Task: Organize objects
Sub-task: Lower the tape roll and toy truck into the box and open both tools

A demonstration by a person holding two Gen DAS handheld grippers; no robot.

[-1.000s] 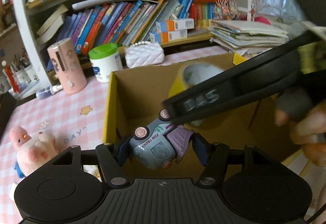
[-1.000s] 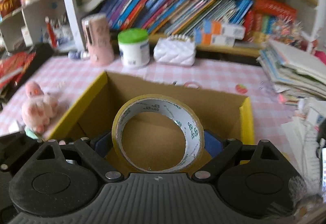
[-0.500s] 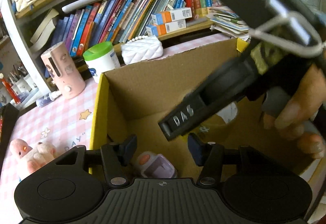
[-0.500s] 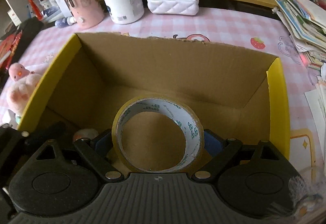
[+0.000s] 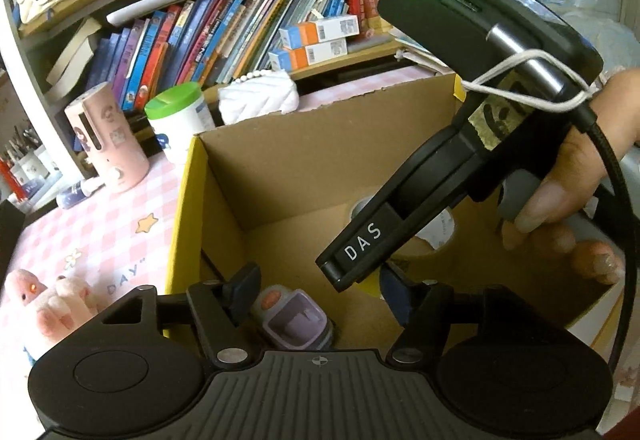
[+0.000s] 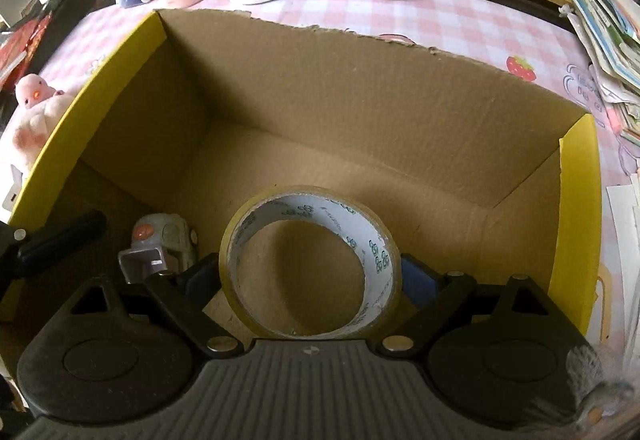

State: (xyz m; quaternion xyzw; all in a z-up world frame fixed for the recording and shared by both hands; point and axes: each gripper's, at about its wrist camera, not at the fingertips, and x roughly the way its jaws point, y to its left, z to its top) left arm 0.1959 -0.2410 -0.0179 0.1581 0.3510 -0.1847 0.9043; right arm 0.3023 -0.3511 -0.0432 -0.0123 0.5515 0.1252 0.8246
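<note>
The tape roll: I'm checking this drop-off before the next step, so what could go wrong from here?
1. The tape roll stands on edge in the right gripper; let go like this, it may roll across the cardboard box floor.
2. The toy truck lies close beside it, so the roll could knock it.
3. The left gripper, its jaws just opened off the truck, sits close to the right one; withdrawing either could clash them.

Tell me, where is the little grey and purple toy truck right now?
The grey and purple toy truck lies on the floor of the brown cardboard box, near its left wall in the right wrist view, just left of the tape roll the right gripper holds.
</note>
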